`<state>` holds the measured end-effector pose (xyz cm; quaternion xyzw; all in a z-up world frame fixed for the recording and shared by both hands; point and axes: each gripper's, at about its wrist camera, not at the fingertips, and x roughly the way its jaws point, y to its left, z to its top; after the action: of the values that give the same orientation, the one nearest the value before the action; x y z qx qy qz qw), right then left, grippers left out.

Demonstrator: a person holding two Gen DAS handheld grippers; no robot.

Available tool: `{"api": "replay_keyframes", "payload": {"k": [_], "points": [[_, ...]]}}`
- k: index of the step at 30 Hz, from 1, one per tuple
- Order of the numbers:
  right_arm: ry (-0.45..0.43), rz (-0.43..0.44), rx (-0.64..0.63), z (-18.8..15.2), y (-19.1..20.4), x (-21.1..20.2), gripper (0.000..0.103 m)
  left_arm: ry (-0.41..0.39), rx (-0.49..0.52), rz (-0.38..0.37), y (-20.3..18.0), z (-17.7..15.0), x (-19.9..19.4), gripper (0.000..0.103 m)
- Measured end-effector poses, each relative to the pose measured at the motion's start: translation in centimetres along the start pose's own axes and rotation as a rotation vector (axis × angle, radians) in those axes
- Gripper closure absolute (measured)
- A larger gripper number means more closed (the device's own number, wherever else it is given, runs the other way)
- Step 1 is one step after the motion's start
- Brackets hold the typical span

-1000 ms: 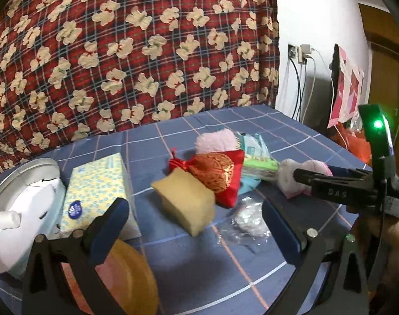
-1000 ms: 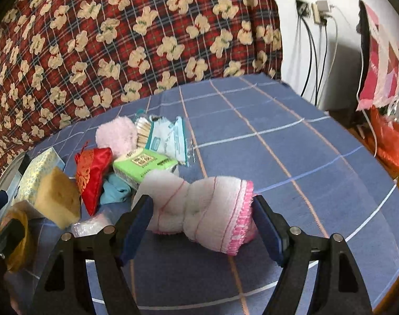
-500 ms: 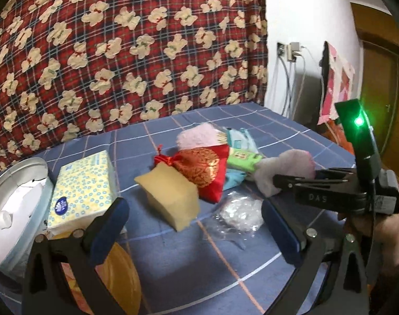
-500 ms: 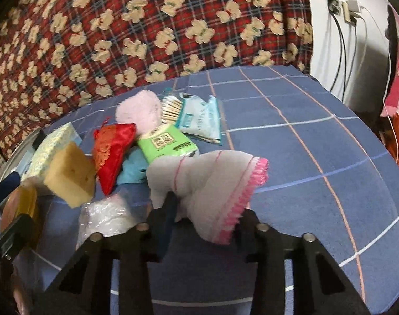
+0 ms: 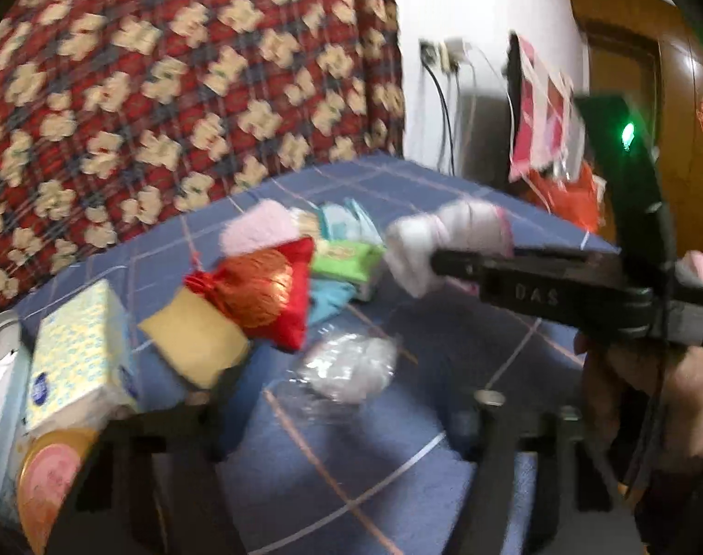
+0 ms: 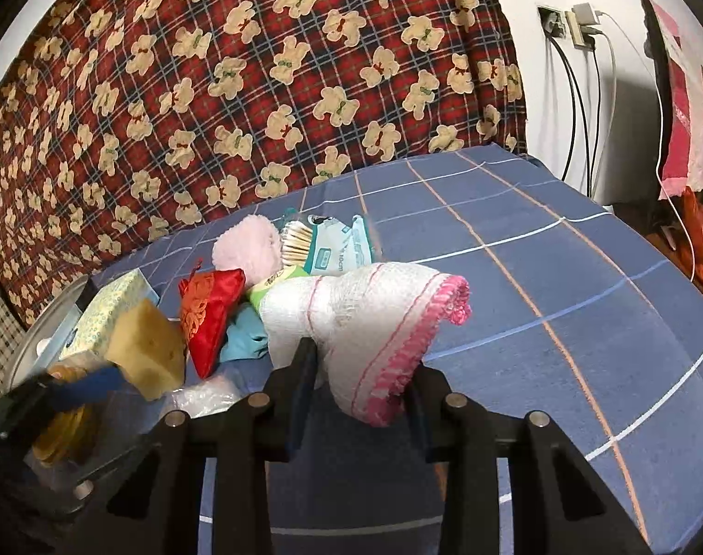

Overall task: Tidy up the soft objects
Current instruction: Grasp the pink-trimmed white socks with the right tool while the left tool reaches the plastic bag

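- Right wrist view: a red plaid blanket (image 6: 258,69) printed with cream bears hangs behind everything.
- A blue checked cloth (image 6: 559,277) covers the table below it; a heap of soft things lies on its left part.
- The right gripper (image 6: 358,370) is clamped on a white towel (image 6: 374,319) with a pink frilled edge. Its jaws have just been closing, and both pads now press into the towel, which bulges out ahead of them, held above the cloth.
- The left gripper (image 5: 332,421) is blurred in its own view. Its jaws have just been closing; a crumpled clear bag (image 5: 346,365) lies just ahead of them, and I cannot tell whether the pads touch it.
- A yellow tissue box (image 6: 110,305) sits at the left, beside a round metal tin (image 6: 41,337).
- A yellow sponge (image 6: 147,351) leans against the box's near end.
- A red embroidered pouch (image 6: 208,310) lies just right of the sponge.
- A fluffy pink puff (image 6: 247,249) sits behind the pouch.
- A teal wipes packet (image 6: 337,249) lies beside the puff, with a bundle of cotton swabs (image 6: 295,240) between them.
- A green packet (image 5: 346,261) and a turquoise cloth (image 6: 245,337) are wedged between the pouch and the towel.
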<state>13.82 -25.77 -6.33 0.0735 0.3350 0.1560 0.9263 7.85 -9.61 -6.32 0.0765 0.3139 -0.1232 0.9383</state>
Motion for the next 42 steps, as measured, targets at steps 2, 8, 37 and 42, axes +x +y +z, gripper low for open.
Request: {"api": "replay_keyframes", "payload": {"k": [2, 8, 37, 42], "points": [[-0.002, -0.001, 0.006, 0.0, -0.1, 0.0, 0.065, 0.072, 0.013, -0.015, -0.3, 0.3, 1.7, 0.057], [0.005, -0.001, 0.005, 0.0, 0.1, 0.1, 0.065, 0.197, 0.019, -0.036, -0.6, 0.7, 4.9, 0.053], [-0.027, 0.011, -0.014, -0.1, 0.4, -0.4, 0.065, 0.077, -0.084, -0.083, 1.4, 1.2, 3.4, 0.092], [-0.068, 0.02, -0.021, -0.1, 0.5, -1.0, 0.065, 0.034, -0.097, -0.074, 1.8, 1.2, 2.6, 0.092]]}}
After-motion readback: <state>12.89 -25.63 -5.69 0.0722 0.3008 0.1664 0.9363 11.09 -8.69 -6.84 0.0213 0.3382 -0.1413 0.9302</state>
